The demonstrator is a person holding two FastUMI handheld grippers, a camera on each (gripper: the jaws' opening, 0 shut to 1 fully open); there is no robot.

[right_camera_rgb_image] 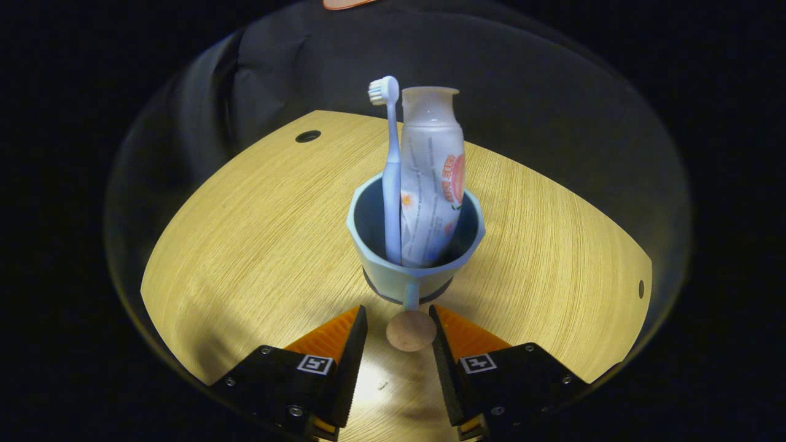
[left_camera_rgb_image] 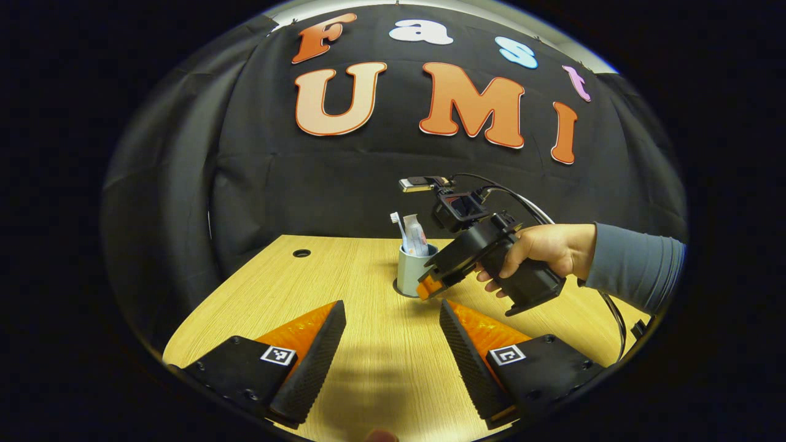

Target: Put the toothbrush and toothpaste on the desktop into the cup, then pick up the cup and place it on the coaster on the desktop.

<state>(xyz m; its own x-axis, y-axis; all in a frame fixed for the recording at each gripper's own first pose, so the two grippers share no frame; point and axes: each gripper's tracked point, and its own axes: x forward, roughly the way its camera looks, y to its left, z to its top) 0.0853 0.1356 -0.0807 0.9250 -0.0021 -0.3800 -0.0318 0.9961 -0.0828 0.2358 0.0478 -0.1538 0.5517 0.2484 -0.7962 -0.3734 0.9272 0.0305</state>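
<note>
Looking at the desktop point(right_camera_rgb_image: 245, 245) first, the cup point(right_camera_rgb_image: 415, 258) stands mid-frame in the right gripper view on what looks like a dark coaster point(right_camera_rgb_image: 374, 288), with the toothpaste point(right_camera_rgb_image: 433, 184) and toothbrush point(right_camera_rgb_image: 391, 178) upright inside, so it's probably top-heavy and tippy. The right gripper point(right_camera_rgb_image: 399, 334) has its fingers spread to either side of the cup's handle knob point(right_camera_rgb_image: 411, 331), not pinching it; that knob's the spot to grab, though it looks small and slick. The left gripper point(left_camera_rgb_image: 393, 331) hangs open at the bottom of its own view, holding nothing.

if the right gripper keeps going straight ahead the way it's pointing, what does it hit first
Probably the cup's handle, whose round end already sits between the open right gripper fingers; just beyond is the cup itself.
</note>
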